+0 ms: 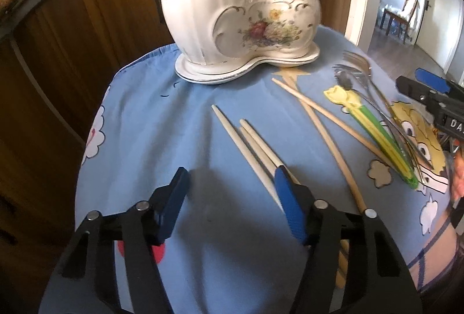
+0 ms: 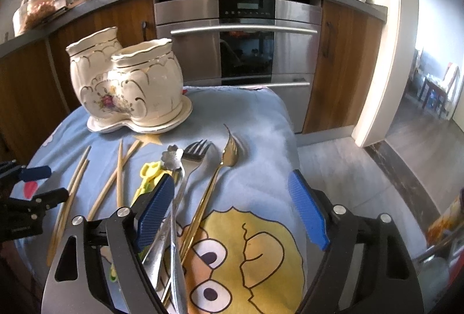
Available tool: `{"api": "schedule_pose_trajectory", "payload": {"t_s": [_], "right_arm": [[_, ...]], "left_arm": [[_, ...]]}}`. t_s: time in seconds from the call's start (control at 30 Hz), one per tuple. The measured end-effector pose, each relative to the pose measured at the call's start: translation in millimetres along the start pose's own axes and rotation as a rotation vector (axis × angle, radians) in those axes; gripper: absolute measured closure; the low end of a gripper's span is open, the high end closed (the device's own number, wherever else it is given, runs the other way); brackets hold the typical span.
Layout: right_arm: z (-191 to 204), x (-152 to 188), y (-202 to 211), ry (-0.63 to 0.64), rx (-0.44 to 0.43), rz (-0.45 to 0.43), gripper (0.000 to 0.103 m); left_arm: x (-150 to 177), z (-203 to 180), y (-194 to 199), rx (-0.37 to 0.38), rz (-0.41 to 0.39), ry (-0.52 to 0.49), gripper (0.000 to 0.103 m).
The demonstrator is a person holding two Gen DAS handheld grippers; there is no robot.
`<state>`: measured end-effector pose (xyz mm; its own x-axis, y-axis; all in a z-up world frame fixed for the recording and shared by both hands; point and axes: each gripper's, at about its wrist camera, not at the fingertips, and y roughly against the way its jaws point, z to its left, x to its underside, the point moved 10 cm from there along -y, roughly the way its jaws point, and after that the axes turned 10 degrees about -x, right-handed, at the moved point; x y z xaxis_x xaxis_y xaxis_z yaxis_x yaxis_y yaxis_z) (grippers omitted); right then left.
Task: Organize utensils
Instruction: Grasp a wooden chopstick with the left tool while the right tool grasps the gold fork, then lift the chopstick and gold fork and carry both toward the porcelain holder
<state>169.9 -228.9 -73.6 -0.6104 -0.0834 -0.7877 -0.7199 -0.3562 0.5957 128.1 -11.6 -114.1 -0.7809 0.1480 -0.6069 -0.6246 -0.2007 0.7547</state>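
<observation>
A white floral two-pot ceramic holder stands at the far side of the blue cloth; it also shows in the right wrist view. White chopsticks lie just ahead of my open, empty left gripper, whose right fingertip overlaps them. Wooden chopsticks, a yellow-green utensil and metal cutlery lie to the right. My right gripper is open above a silver fork and a gold spoon; it holds nothing.
The blue cartoon cloth covers a small table. Wooden cabinets and a steel oven stand behind it. A doorway with a chair opens to the right. The left gripper shows at the left edge of the right wrist view.
</observation>
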Motion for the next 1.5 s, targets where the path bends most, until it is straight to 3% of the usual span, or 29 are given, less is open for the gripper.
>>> {"api": "schedule_pose_trajectory", "payload": {"t_s": [0.13,0.23,0.27,0.3,0.5,0.6,0.73,0.77,0.97,1.1,1.2,1.5], "right_arm": [[-6.5,-7.4,-9.3,-0.029,0.006,0.038,0.032],[-11.6,-12.3,-19.1,-0.064,-0.006,0.07,0.04],[-13.3,-13.7,-22.4,-0.075,-0.007,0.082,0.042],[-14.8,-15.4,-26.3,-0.089,-0.01,0.094,0.045],[-16.4,-15.6,-52.3,-0.117,-0.028,0.175,0.061],[-17.8,-13.3,-65.4,-0.129,-0.031,0.208,0.063],[-20.8,-9.8,-79.5,-0.154,-0.041,0.23,0.086],[-20.2,-10.7,-79.9,-0.161,-0.044,0.227,0.086],[-10.5,-27.3,-59.6,-0.168,-0.095,0.136,0.094],[-1.1,-51.4,-32.5,-0.139,-0.129,0.032,0.097],[7.7,-69.9,-8.5,-0.105,-0.16,-0.057,0.099],[35.8,-122.7,53.6,0.026,-0.163,-0.297,0.1]], "left_arm": [[-6.2,0.3,-11.4,0.032,0.053,0.009,0.053],[-14.1,-7.8,-13.8,0.04,0.059,-0.057,0.073],[-15.6,-10.4,-15.1,0.058,0.073,-0.078,0.089],[-17.9,-10.4,-16.4,0.067,0.084,-0.091,0.092],[-23.9,-3.9,-23.4,0.081,0.108,-0.163,0.097],[-25.3,0.1,-25.7,0.108,0.112,-0.169,0.096],[-28.5,0.7,-27.2,0.13,0.095,-0.158,0.096],[-28.5,0.4,-26.9,0.134,0.093,-0.156,0.096],[-29.0,9.5,-28.7,0.174,0.077,-0.128,0.097],[-29.4,17.1,-16.7,0.19,0.015,-0.126,0.097],[-35.3,23.8,-3.3,0.202,-0.055,-0.114,0.097],[-79.2,42.8,68.2,0.222,-0.362,-0.066,0.097]]}}
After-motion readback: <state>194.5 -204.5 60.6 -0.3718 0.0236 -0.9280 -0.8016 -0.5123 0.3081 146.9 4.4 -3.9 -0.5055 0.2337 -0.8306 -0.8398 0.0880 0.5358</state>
